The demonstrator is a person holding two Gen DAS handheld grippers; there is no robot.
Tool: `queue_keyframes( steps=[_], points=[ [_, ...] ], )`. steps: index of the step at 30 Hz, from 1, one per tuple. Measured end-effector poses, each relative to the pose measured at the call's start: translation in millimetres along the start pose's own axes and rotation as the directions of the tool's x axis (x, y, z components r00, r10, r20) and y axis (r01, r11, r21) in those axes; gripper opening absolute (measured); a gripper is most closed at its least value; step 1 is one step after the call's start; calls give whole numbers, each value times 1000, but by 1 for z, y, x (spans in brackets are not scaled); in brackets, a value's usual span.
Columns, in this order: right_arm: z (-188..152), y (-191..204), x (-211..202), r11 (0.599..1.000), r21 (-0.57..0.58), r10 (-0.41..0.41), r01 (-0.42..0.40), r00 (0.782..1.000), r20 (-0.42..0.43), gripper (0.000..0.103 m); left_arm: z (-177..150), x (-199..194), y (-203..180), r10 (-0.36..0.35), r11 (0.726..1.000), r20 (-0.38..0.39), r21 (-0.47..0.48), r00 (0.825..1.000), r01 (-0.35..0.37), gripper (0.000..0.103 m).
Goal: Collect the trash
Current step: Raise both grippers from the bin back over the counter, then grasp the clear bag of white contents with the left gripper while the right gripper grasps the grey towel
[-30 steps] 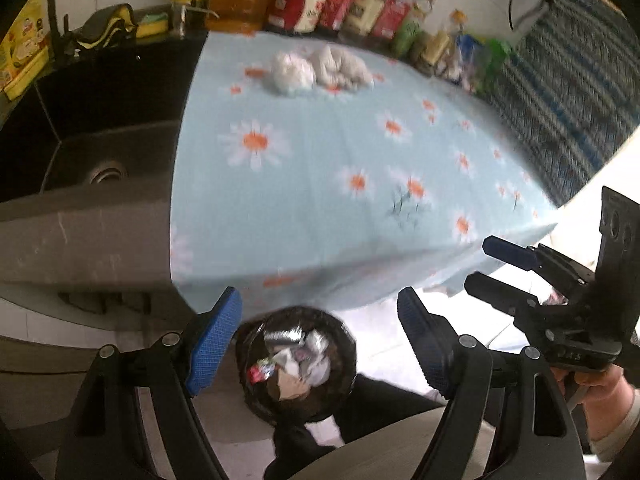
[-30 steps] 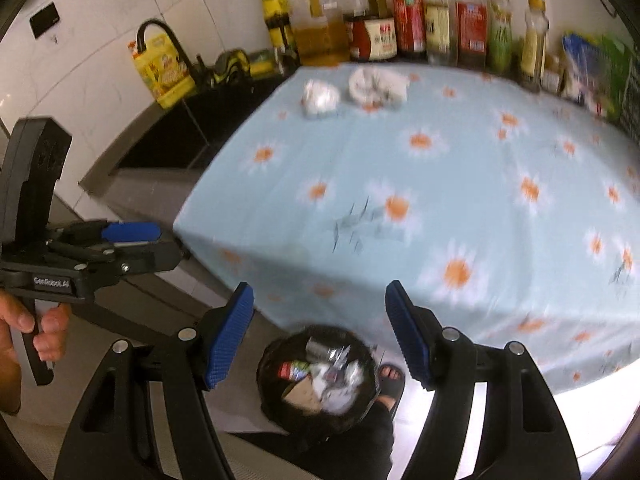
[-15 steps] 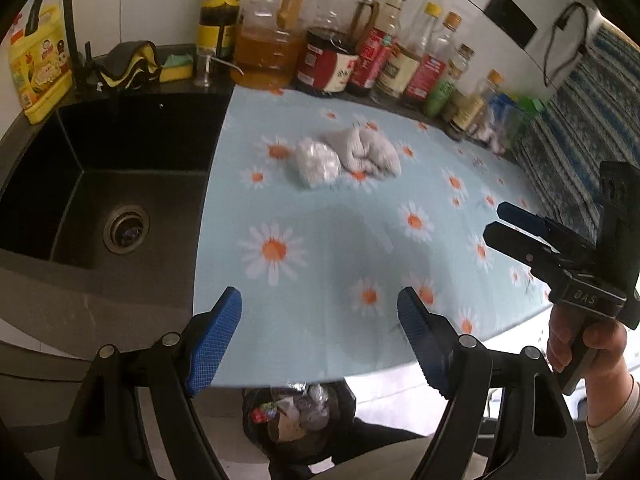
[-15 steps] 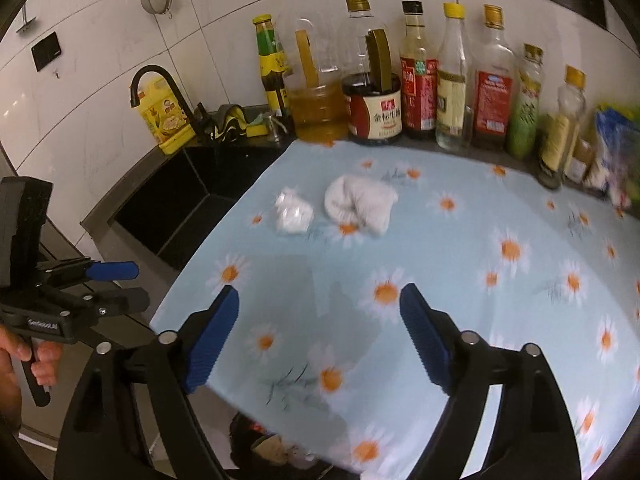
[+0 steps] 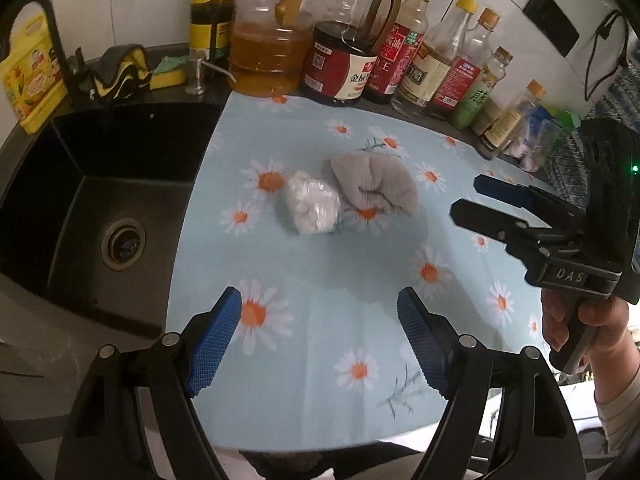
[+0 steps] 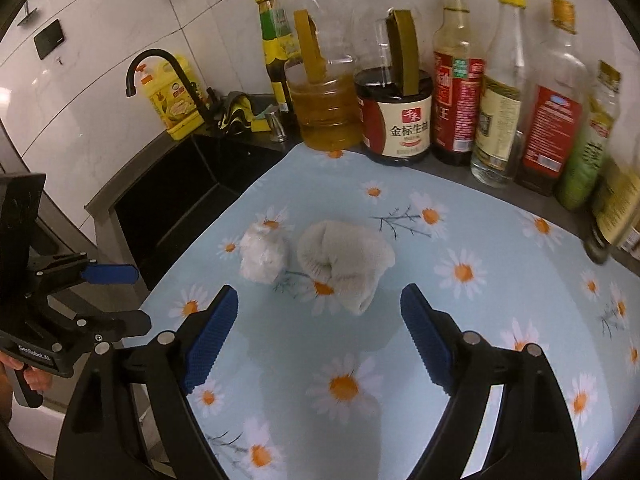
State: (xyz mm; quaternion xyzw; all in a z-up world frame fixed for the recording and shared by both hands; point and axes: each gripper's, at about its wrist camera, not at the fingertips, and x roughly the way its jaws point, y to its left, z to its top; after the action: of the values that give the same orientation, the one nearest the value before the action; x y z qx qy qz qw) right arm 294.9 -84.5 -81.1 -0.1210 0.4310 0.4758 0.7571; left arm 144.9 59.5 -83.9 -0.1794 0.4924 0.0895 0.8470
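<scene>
Looking through the left wrist camera, I see the left gripper (image 5: 320,336) spread wide with nothing between its blue pads (image 5: 214,340), hanging over the near part of the daisy-print tablecloth (image 5: 320,272). Ahead of it lie a crumpled white plastic wad (image 5: 312,209) and a bunched grey cloth (image 5: 374,184), touching each other at mid-cloth. The right gripper (image 5: 470,198) enters from the right, well apart from both items, fingers parted and holding nothing. The black sink (image 5: 100,204) sits left of the tablecloth; a row of sauce and oil bottles (image 5: 340,64) lines the back wall.

Right wrist camera: the right gripper (image 6: 318,334) is wide open and empty, its pads (image 6: 210,340) just short of the grey cloth (image 6: 346,262), which lies almost centred ahead of the gap. The white plastic wad (image 6: 263,254) sits just left of the cloth, near the tablecloth (image 6: 460,320) edge by the sink (image 6: 176,188). The left gripper (image 6: 120,300) appears at far left off the counter edge, fingers apart, empty. Black faucet (image 6: 160,64) and yellow detergent bottle (image 6: 176,100) stand behind the sink.
</scene>
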Motion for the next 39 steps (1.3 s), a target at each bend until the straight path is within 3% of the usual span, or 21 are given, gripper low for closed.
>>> queue_keyframes(
  steps=[10, 12, 15, 21, 25, 30, 32, 33, 39],
  points=[
    [21, -35, 51, 996, -7, 85, -85, 994, -64, 82, 41, 42, -11, 28, 999, -28, 18, 999, -28, 76],
    [23, -44, 60, 995, 12, 102, -101, 992, -78, 76, 47, 54, -11, 37, 999, -41, 16, 998, -37, 76],
    [25, -51, 70, 993, 17, 115, -114, 989, -93, 76, 53, 67, -9, 33, 999, -56, 10, 998, -33, 76],
    [24, -55, 85, 988, 12, 153, -153, 980, -131, 76, 59, 89, 0, 51, 999, -89, -13, 995, -53, 63],
    [25, -57, 91, 987, 12, 163, -163, 976, -143, 73, 62, 98, 2, 52, 998, -102, -17, 993, -54, 62],
    [23, -57, 101, 984, -1, 177, -180, 968, -180, 47, 66, 107, 4, 64, 998, -113, -23, 992, -67, 61],
    [22, -55, 100, 983, -10, 179, -184, 968, -175, 39, 67, 110, 6, 66, 997, -117, -25, 991, -69, 51],
    [22, -55, 99, 983, -12, 177, -181, 969, -170, 36, 67, 111, 7, 72, 997, -113, -24, 991, -75, 50],
    [21, -54, 90, 985, -8, 168, -171, 975, -146, 28, 67, 107, 8, 69, 997, -97, -23, 993, -72, 47]
  ],
)
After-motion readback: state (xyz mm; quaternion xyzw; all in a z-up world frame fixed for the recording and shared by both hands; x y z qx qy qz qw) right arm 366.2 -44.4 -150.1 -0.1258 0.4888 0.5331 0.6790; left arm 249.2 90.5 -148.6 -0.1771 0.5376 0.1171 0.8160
